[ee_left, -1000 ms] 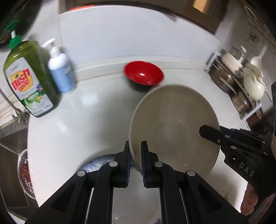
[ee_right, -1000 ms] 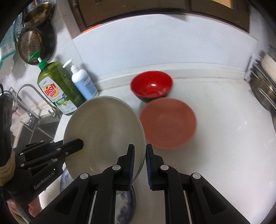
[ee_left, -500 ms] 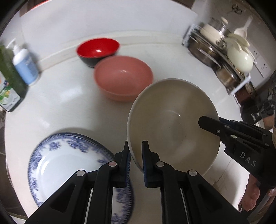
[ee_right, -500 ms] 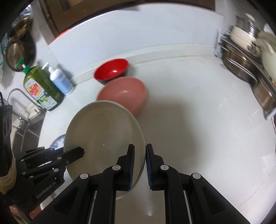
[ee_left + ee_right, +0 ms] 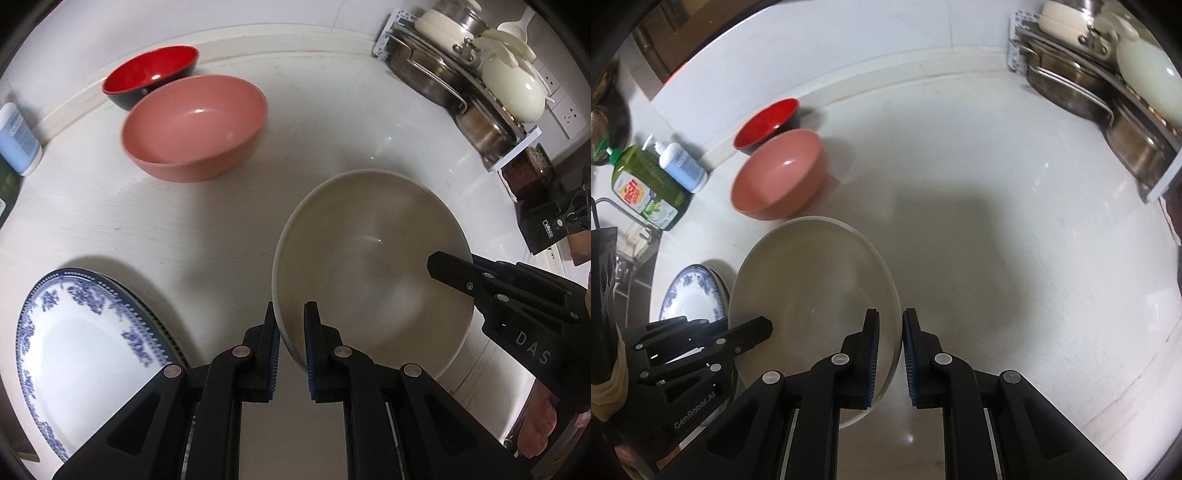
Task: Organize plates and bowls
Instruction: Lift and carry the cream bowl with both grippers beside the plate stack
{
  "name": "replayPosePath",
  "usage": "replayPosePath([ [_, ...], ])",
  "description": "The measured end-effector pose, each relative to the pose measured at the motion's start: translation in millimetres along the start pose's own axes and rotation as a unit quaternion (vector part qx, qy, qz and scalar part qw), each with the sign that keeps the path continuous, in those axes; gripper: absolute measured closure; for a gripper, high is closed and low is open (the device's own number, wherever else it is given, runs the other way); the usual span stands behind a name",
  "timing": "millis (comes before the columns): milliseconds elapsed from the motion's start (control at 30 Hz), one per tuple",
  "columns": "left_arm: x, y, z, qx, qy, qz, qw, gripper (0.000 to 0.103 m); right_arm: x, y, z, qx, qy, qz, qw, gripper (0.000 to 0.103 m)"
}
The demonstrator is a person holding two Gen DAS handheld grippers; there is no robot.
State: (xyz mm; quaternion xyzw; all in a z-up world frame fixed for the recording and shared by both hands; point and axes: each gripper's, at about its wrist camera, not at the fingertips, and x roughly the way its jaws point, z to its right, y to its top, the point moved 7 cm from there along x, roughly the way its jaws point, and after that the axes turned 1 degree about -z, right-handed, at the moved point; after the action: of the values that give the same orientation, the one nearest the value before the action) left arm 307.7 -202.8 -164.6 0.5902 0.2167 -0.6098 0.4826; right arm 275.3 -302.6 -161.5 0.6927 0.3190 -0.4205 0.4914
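Slippage threatens: left gripper [image 5: 291, 325] and right gripper [image 5: 889, 332] each pinch only the beige bowl's [image 5: 369, 266] rim, above the blue-patterned plate [image 5: 85, 339].

Left gripper [image 5: 291, 325] pinches the bowl [image 5: 369, 266] rim — jaws nearly closed; right gripper [image 5: 889, 332] clamps the opposite rim, reaching in from the side.

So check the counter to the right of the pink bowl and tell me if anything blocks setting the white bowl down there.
Nothing visible blocks it. The white bowl is gripped on opposite rims by the left gripper and right gripper. The counter between the pink bowl and the pot rack looks bare apart from a shadow.
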Motion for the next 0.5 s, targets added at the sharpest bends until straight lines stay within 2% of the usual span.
replayPosePath([
  [500, 16, 5, 10, -0.014, 0.009, -0.015, 0.9998, 0.089, 19, -9, 23, 0.009, 0.009, -0.032, 0.999, 0.088],
])
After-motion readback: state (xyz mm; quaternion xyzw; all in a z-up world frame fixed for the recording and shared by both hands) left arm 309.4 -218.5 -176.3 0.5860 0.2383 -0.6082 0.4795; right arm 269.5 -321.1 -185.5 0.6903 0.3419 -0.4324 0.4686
